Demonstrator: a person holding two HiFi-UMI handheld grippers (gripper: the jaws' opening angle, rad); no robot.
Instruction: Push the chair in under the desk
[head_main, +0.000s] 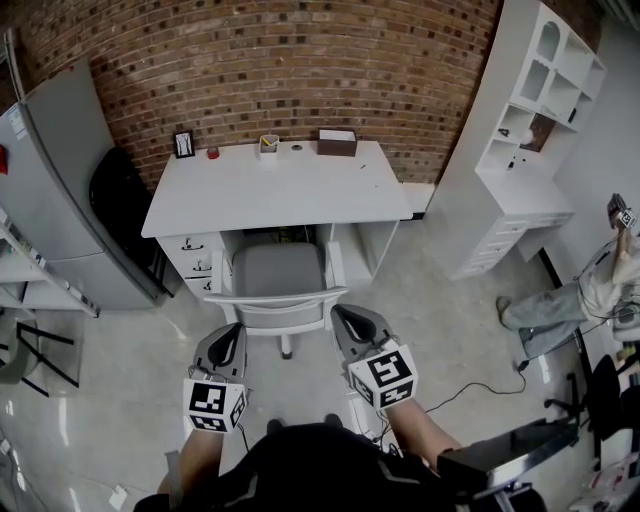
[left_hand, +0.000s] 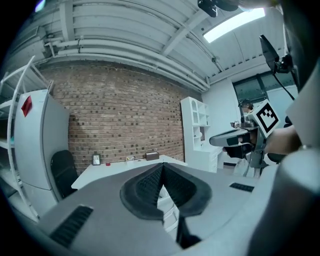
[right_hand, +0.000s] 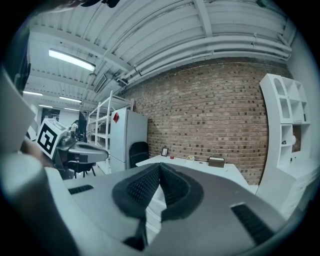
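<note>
A grey office chair (head_main: 277, 272) with a white frame stands at the white desk (head_main: 275, 185), its seat partly under the desktop and its backrest (head_main: 275, 300) towards me. My left gripper (head_main: 232, 337) is just behind the backrest's left end, shut and empty. My right gripper (head_main: 344, 318) is by the backrest's right end, also shut and empty. Whether either tip touches the chair is unclear. In the left gripper view the closed jaws (left_hand: 162, 167) point at the desk (left_hand: 115, 170). The right gripper view shows its closed jaws (right_hand: 160, 167) aimed the same way.
On the desk's far edge stand a picture frame (head_main: 184, 144), a cup (head_main: 267, 146) and a brown box (head_main: 337, 142). A grey fridge (head_main: 60, 190) and a black chair (head_main: 120, 200) are to the left. A white shelf unit (head_main: 520, 130) and a seated person (head_main: 570, 300) are to the right.
</note>
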